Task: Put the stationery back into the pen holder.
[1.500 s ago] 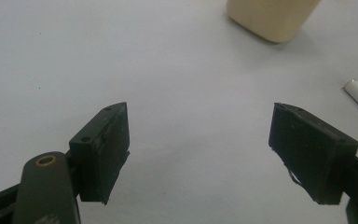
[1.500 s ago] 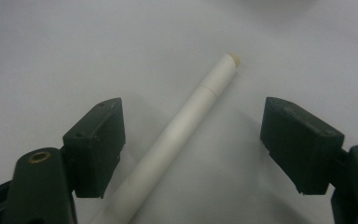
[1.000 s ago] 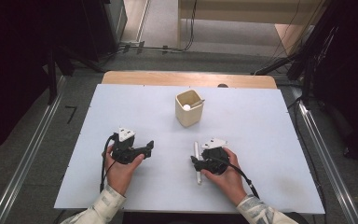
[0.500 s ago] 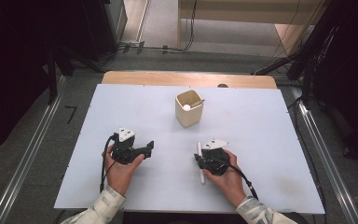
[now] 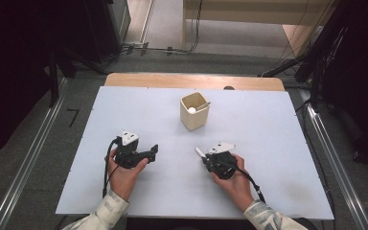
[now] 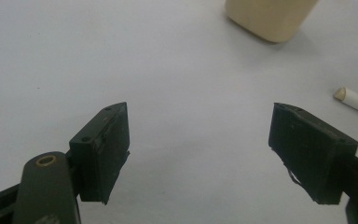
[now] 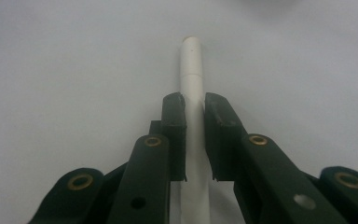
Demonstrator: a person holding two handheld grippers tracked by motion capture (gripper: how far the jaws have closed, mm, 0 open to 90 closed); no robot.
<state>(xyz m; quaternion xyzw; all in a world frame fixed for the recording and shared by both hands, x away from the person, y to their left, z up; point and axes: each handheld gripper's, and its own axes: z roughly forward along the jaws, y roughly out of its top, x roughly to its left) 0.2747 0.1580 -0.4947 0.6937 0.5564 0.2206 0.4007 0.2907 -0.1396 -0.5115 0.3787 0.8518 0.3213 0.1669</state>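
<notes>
A white stick (image 7: 191, 60) lies on the white table (image 5: 268, 143), its tip pointing up-left past my right gripper (image 5: 206, 159). In the right gripper view that gripper (image 7: 195, 100) has just been closing, and its pads now press both sides of the stick. To the left my left gripper (image 5: 151, 153) rests on the table and points right; in the left gripper view it (image 6: 200, 112) stands wide open with nothing between the pads. The stick's tip (image 6: 354, 99) shows at that view's right edge. A cream cup (image 5: 194, 111) holding a small white-tipped item stands farther back.
The cup (image 6: 268, 18) is beyond the left gripper, up and to the right. A wooden strip (image 5: 191, 80) runs along the table's far edge. Metal rails (image 5: 330, 158) flank the table on both sides, and dark equipment stands at the back corners.
The right gripper's jaws have shut on the white stick, which shifted slightly right and now sticks out ahead of the gripper. The left gripper has not moved.
</notes>
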